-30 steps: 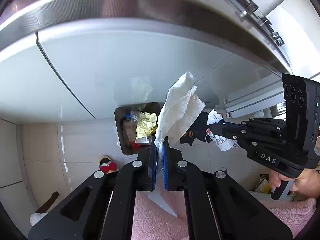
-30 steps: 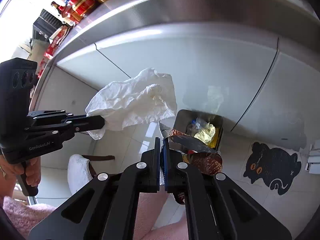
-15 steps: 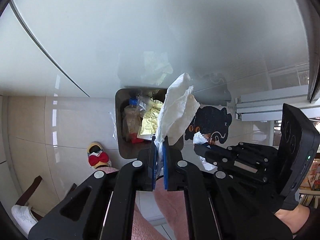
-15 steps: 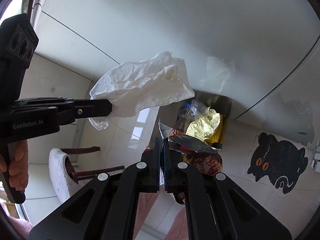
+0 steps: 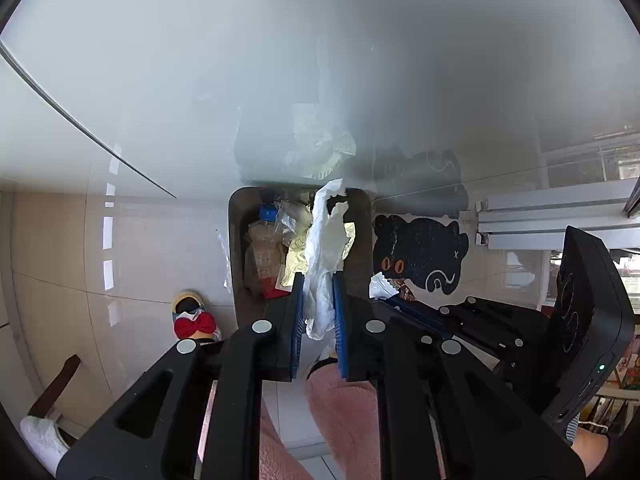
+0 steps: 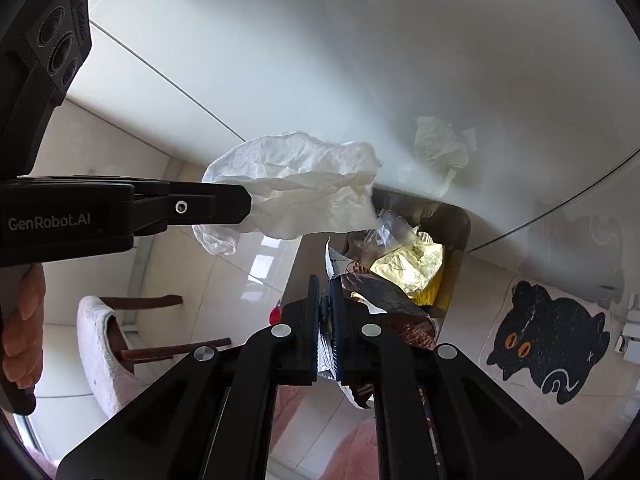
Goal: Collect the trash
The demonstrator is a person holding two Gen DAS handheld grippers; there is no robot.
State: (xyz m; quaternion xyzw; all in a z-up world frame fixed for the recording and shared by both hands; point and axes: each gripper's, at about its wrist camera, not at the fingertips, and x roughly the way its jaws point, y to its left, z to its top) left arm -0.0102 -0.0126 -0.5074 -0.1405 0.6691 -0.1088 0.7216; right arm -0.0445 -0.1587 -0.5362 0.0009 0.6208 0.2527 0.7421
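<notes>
A grey trash bin (image 5: 234,240) stands on the tiled floor against a white cabinet, holding a plastic bottle (image 5: 264,248) and a yellow wrapper (image 6: 412,268). My left gripper (image 5: 318,280) points down over the bin. Its jaws are opening, and a crumpled white tissue (image 5: 326,240) hangs loosely between the blue pads. My right gripper (image 6: 325,284) hovers at the bin's near edge. Its jaws are just starting to open and still pinch a brown foil snack wrapper (image 6: 380,296). The right wrist view shows the left gripper (image 6: 248,208) with the tissue (image 6: 304,188) at its tip.
A black cat-shaped mat (image 5: 420,256) lies right of the bin, by a sliding door track (image 5: 552,216). A slipper with a red bow (image 5: 194,320) sits left of the bin. A chair with a white cushion (image 6: 104,344) stands further left. Pink sleeves show below both grippers.
Both grippers have dropped from counter height to just above the bin. The left jaws have parted and the tissue sags between them. The right jaws have parted slightly around the wrapper.
</notes>
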